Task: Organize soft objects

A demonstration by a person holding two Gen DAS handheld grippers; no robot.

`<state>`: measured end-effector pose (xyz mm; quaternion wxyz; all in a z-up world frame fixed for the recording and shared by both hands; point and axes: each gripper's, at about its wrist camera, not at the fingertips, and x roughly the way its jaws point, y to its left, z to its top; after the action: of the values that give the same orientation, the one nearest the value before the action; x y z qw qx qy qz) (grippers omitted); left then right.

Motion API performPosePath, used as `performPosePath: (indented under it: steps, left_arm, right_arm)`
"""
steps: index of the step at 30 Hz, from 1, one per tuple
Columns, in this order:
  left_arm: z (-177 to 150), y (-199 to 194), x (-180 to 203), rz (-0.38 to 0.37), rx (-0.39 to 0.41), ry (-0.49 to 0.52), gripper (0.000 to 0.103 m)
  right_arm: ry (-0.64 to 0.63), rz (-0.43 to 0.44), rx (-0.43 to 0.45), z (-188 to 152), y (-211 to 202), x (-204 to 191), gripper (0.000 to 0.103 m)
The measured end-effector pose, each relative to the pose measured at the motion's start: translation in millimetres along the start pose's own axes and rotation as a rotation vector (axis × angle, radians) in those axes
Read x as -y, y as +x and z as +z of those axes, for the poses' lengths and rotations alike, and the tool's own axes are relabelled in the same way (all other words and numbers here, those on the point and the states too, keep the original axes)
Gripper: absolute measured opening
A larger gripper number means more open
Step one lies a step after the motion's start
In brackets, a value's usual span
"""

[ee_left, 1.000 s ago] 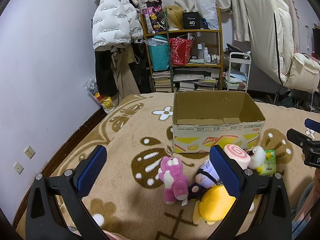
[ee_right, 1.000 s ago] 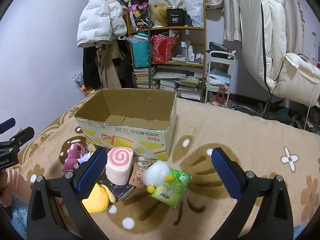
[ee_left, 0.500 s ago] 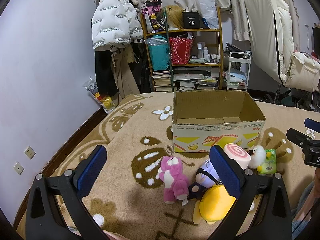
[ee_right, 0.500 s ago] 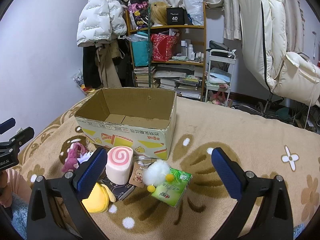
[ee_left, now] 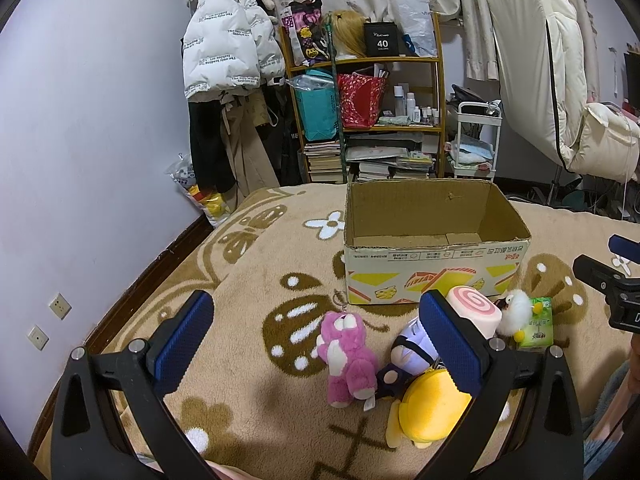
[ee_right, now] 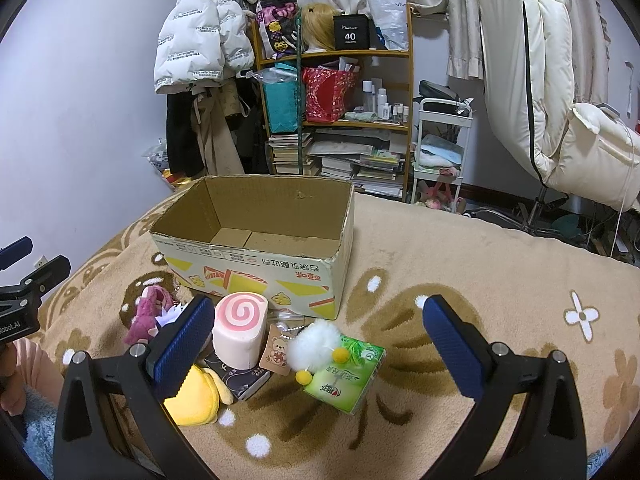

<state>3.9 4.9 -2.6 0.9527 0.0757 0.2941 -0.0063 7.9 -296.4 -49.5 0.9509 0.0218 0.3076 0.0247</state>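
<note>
Behind swirl cushion (ee_right: 239, 326) — bear tag (ee_right: 275, 351).

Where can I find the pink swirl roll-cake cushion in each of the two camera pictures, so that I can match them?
Left wrist view: the pink swirl roll-cake cushion lies right of centre, just past the right finger of the left hand-held gripper.
Right wrist view: the cushion stands left of centre, beside the left finger of the right hand-held gripper.
Shared landmark: the open cardboard box stands directly behind it in both.
</note>
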Motion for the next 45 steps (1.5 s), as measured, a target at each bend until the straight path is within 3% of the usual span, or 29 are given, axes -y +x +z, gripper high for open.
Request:
performPosePath:
  steps: [28, 37, 45]
  left_arm:
    - [0, 1, 1, 0.003, -0.004, 0.002, 0.102]
    - [-7, 21, -3, 0.007, -0.108, -0.003, 0.102]
    - [2, 48, -11, 0.004, -0.2, -0.049, 0.102]
  right_arm:
    - [0.002, 0.001, -0.004, 0, 1, 1, 0.103]
    - [0.002, 0.057, -0.031, -3, 5, -2, 0.103]
    - [0.078, 0.117, -0.073, 1, 24, 4, 0.103]
